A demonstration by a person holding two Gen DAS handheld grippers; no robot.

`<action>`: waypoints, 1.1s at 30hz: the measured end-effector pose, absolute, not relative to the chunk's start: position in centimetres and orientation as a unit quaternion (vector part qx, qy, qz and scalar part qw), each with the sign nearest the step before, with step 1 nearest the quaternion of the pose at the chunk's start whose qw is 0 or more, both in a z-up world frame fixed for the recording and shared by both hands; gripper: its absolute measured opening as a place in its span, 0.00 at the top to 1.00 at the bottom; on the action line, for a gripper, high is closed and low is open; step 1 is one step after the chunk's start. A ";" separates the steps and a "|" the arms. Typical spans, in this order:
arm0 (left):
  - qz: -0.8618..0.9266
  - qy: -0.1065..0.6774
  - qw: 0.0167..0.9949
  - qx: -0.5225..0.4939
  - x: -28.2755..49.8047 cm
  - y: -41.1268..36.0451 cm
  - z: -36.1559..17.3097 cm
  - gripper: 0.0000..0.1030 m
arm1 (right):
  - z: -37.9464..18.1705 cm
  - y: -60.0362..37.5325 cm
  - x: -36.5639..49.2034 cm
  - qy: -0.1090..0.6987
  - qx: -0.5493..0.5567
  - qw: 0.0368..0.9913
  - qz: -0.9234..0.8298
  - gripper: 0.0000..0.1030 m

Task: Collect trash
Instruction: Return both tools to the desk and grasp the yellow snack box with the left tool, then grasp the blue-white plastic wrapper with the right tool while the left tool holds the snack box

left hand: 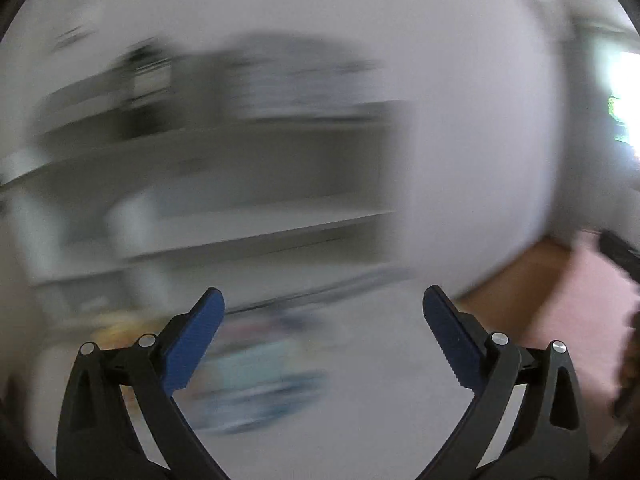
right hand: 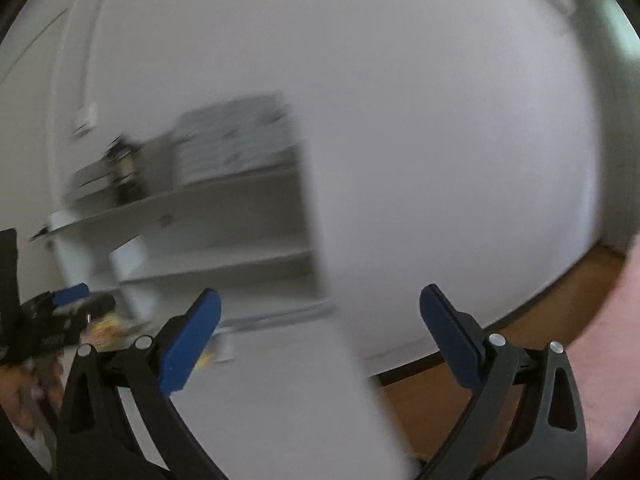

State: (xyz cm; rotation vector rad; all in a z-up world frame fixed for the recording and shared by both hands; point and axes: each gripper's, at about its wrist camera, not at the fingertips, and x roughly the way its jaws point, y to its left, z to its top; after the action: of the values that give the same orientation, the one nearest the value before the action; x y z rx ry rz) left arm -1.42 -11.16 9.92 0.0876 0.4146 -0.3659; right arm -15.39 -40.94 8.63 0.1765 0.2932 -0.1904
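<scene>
Both spread wide, gripping nothing: left tool (left hand: pixel 323 312), right tool (right hand: pixel 320 312). Best to slow over the blurred wrappers (left hand: pixel 256 384) on the counter (left hand: pixel 380 360) before closing.

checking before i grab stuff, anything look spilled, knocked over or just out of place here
Only some litter: blurred coloured bits lie loose on the white surface, a pale blue patch below the left hand-held gripper and yellowish scraps by the shelf. Motion blur hides what they are. Both hand-held grippers are open and empty.

Heavy motion blur smears both fisheye views; a window (left hand: pixel 624 100) glares right.
</scene>
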 end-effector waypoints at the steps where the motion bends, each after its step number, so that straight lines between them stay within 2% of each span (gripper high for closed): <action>1: -0.148 0.210 0.965 0.046 -0.6 -8.7 9.6 0.06 | 8.4 -39.2 -14.2 0.155 0.087 0.981 -0.073 0.07; 4: -0.062 0.226 0.971 0.043 1.3 -0.5 8.9 0.06 | 8.7 -33.8 -11.7 0.175 0.061 0.982 -0.026 0.07; 10: -0.016 0.289 0.957 -0.023 5.2 8.1 4.6 0.06 | 9.7 -27.0 -11.6 0.194 -0.035 0.980 -0.003 0.07; 16: -0.018 0.350 0.935 -0.061 10.5 8.2 -0.8 0.06 | 10.3 -26.3 -14.9 0.192 -0.088 0.977 -0.034 0.07; 22: -0.020 0.406 0.912 -0.047 14.6 6.3 -3.9 0.06 | 11.0 -27.1 -16.4 0.188 -0.070 0.979 -0.045 0.07; 27: -0.027 0.413 0.910 -0.029 15.4 5.8 -4.7 0.07 | 9.7 -26.6 -15.0 0.213 -0.066 0.975 -0.014 0.07; 28: -0.031 0.416 0.908 -0.026 15.5 5.8 -4.8 0.09 | 9.1 -26.3 -14.2 0.225 -0.069 0.972 0.002 0.07; 30: -0.036 0.425 0.904 -0.021 16.1 5.8 -5.1 0.38 | 6.8 -25.7 -11.8 0.266 -0.078 0.960 0.050 0.07; 32: -0.040 0.439 0.897 -0.028 16.6 5.9 -5.6 0.45 | 4.0 -25.0 -9.4 0.303 -0.092 0.944 0.088 0.07; 33: -0.041 0.442 0.896 -0.031 16.7 6.0 -5.9 0.58 | 2.7 -24.8 -8.2 0.317 -0.102 0.938 0.097 0.07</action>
State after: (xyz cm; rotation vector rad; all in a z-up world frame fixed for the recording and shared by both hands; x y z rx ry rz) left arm 16.67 6.01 -5.85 -0.0635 0.9162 -0.0847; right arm -8.19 -24.84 2.73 -0.2085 0.6475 0.1975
